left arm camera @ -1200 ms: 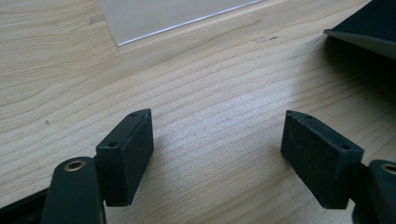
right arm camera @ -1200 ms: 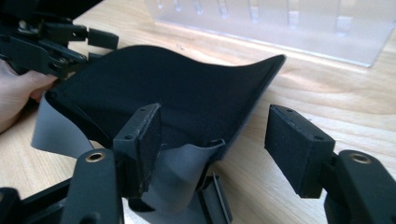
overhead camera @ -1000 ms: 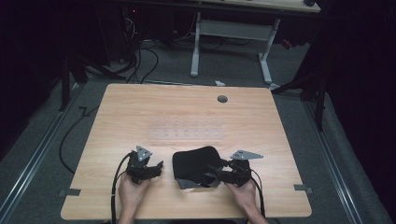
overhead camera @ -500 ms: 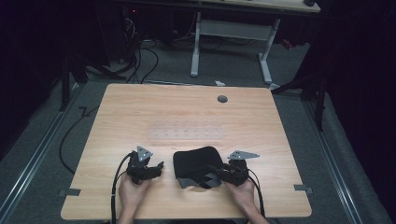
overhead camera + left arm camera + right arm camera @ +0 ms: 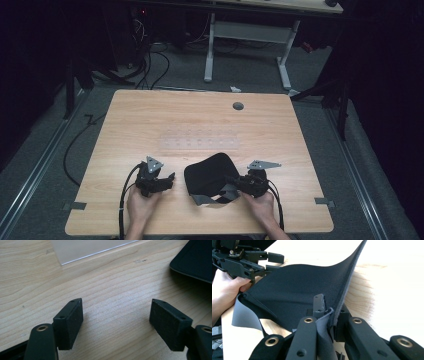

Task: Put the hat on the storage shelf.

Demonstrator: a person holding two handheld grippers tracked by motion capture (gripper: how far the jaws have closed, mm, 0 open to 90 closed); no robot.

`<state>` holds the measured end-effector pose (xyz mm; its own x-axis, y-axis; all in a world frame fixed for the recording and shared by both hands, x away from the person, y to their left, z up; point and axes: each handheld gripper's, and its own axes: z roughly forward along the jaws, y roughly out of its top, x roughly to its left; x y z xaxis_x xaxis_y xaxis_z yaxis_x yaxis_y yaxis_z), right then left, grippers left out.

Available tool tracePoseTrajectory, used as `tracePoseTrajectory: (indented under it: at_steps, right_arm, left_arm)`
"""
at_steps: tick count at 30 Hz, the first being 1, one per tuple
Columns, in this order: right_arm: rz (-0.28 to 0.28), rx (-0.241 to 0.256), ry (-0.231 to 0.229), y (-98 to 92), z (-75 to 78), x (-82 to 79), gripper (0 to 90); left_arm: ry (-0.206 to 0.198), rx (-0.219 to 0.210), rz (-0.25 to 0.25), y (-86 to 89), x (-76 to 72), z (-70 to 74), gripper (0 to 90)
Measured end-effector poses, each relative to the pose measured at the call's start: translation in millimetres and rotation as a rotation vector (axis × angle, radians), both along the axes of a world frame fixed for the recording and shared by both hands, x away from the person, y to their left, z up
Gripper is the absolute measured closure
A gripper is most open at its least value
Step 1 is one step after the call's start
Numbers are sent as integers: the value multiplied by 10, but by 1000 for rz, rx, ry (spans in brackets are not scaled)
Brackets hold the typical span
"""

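right gripper [image 5: 329,315] clamps black fabric [image 5: 294,292] edge | left gripper [image 5: 244,261] beyond, hand-held

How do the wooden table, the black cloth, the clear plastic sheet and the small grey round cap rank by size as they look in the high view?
1. wooden table
2. black cloth and clear plastic sheet: look alike, unranked; the sheet's edges are faint
3. grey round cap

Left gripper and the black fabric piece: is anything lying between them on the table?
Nothing: only bare wood separates the open left gripper from the black fabric piece, as the high view and left gripper view show.
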<state>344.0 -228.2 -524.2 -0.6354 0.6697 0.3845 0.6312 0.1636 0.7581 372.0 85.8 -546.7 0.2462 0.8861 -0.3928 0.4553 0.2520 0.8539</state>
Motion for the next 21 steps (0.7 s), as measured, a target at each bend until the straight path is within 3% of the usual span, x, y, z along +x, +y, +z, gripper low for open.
tracePoseTrajectory:
  at_steps: [15, 21]
  right_arm:
    - [-3, 5, -20, -184, 168, -7, 846]
    - [-8, 22, -17, -280, 284, -1, 846]
  left_arm:
    - [1, -2, -2, -7, -10, 1, 270]
    - [-11, -16, -30, -3, -45, 45, 280]
